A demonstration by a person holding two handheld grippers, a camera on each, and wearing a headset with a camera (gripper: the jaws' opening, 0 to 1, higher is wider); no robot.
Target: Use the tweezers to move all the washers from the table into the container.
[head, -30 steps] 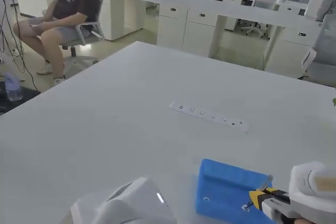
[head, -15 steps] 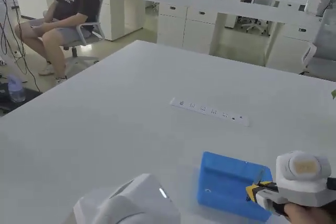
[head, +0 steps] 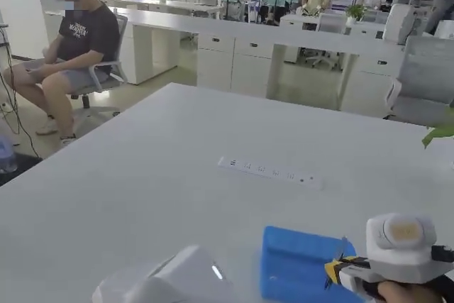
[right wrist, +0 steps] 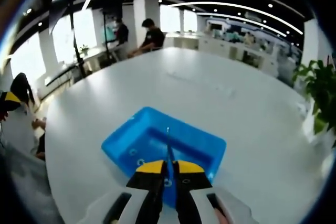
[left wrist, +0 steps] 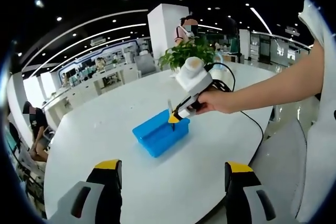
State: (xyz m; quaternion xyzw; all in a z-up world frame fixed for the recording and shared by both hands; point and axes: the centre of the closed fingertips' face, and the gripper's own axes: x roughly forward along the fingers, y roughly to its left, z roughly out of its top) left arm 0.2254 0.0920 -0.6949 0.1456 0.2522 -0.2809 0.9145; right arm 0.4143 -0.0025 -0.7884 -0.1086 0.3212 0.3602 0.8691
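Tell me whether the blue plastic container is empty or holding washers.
Not empty: small metal ring washers lie on the blue plastic container's floor.

White right gripper (left wrist: 174, 117), yellow-tipped black jaws, thin black cable (left wrist: 229, 69)

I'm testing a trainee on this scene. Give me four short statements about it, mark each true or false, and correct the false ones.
1. The right gripper is shut on the tweezers. True.
2. The container is red. False: it is blue.
3. The left gripper is shut. False: its jaws stand wide apart, holding nothing.
4. A power strip lies on the table beyond the container. True.
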